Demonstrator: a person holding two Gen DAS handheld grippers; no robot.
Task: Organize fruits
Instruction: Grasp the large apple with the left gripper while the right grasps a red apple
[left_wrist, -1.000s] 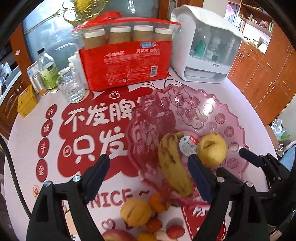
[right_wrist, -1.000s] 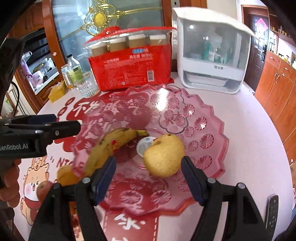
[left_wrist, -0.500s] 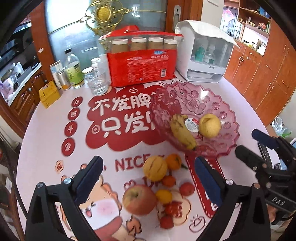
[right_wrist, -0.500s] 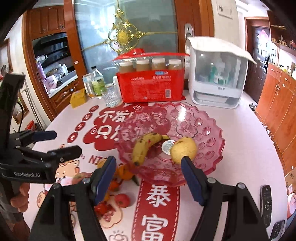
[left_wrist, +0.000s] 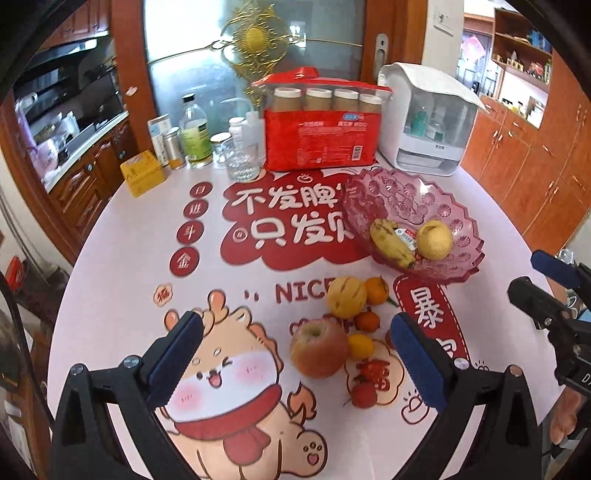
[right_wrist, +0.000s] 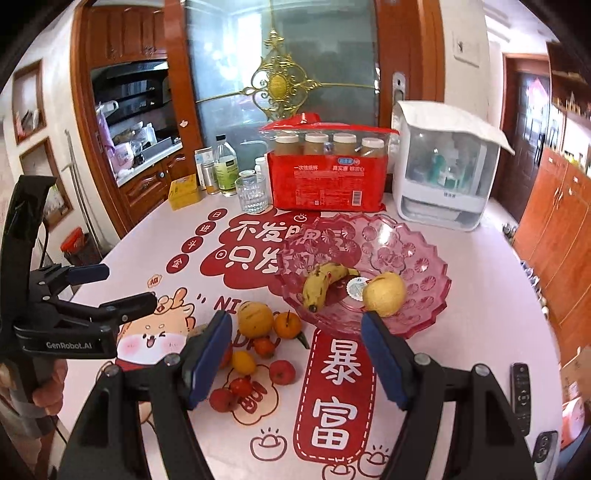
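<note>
Now both grippers hang empty above the table (left_wrist: 122, 240): left gripper (left_wrist: 295, 354) has just spread its jaws wide, right gripper (right_wrist: 295, 354) gapes too. Banana (right_wrist: 323, 284) and pear (right_wrist: 384, 297) lie in the pink bowl (right_wrist: 424, 266); apple (left_wrist: 318, 349) and small fruits sit just beside it.

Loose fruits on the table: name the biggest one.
The red-yellow apple, nearest the left claw; it dwarfs the oranges and small red fruits around it.

Red paper-cup pack (left_wrist: 320, 127), white sterilizer cabinet (left_wrist: 428, 125), drinking glass (left_wrist: 242, 162), yellow box (left_wrist: 143, 172)
</note>
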